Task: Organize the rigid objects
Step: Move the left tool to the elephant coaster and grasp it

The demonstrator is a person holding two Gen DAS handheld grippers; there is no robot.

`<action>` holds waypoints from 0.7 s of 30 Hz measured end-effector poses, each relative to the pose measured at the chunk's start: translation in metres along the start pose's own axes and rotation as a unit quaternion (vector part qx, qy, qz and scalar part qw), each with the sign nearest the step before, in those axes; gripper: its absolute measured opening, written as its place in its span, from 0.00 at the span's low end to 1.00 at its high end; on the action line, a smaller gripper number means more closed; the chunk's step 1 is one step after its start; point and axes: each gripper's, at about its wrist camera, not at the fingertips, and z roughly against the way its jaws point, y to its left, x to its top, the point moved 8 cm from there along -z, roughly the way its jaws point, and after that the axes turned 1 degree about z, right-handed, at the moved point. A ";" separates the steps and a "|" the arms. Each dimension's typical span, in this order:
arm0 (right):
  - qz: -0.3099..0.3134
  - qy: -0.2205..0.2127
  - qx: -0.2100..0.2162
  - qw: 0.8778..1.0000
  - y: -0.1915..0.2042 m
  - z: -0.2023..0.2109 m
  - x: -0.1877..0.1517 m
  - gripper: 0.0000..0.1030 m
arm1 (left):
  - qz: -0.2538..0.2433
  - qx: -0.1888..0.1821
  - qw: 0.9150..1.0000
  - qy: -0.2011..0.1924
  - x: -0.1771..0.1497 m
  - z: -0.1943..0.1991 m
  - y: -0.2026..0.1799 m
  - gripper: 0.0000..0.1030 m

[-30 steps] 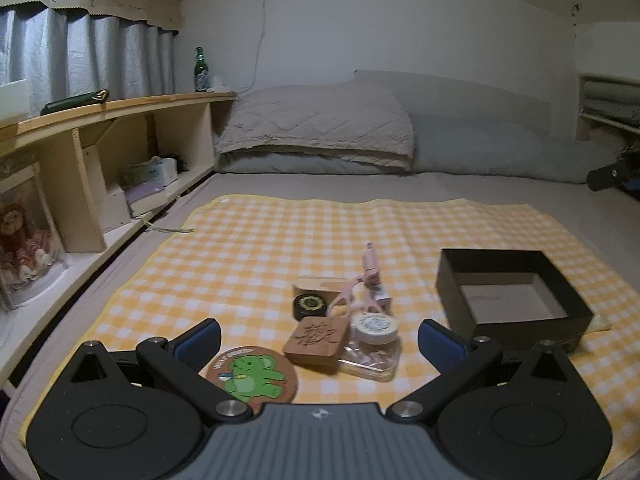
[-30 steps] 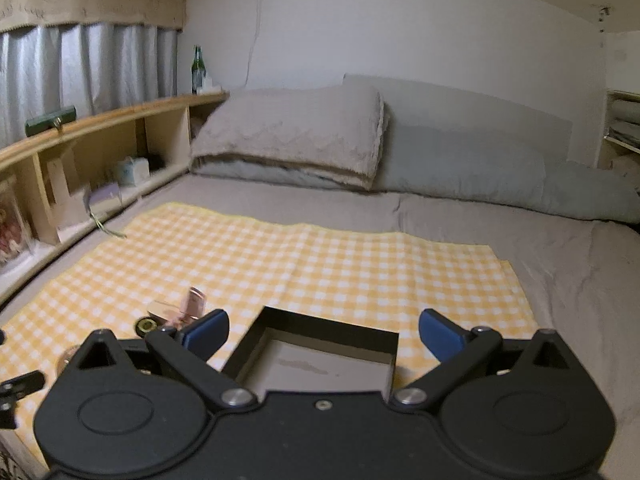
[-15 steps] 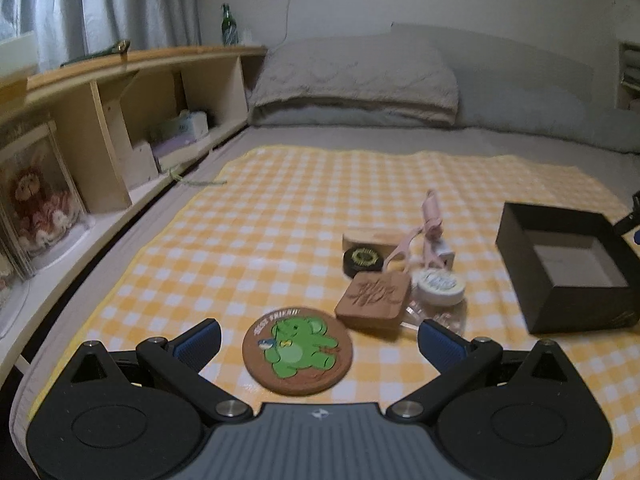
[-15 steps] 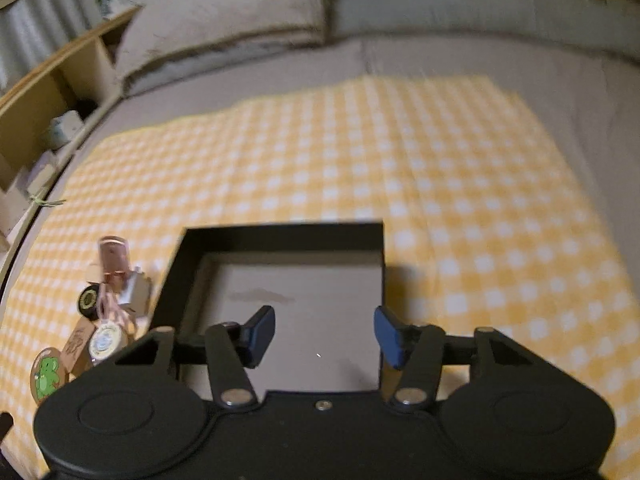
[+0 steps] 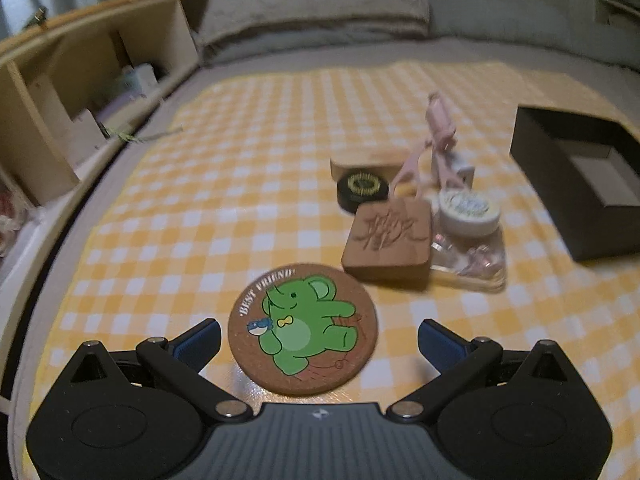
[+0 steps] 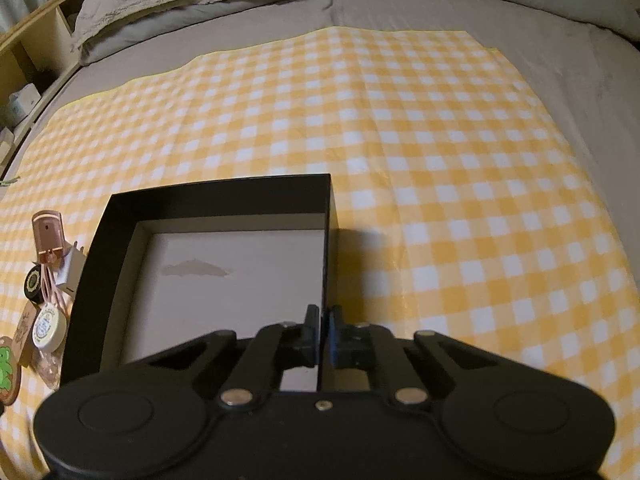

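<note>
The right gripper [image 6: 322,334] is pinched tight on the right wall of the black box [image 6: 216,196]. The thin wall could bend or slip out if the box gets tugged too hard. The left gripper [image 5: 319,340] is wide open and holds nothing, with the round elephant coaster [image 5: 303,328] lying flat between its fingers. Flat things are hard to pick up off the soft checkered cloth [image 5: 224,184]. The box has nothing in it. The other small things sit in a bunch just left of the box.
</note>
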 end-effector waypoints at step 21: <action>0.000 0.000 -0.026 1.000 0.003 -0.004 0.007 0.05 | 0.034 -0.035 0.998 0.034 0.002 -0.039 0.018 0.96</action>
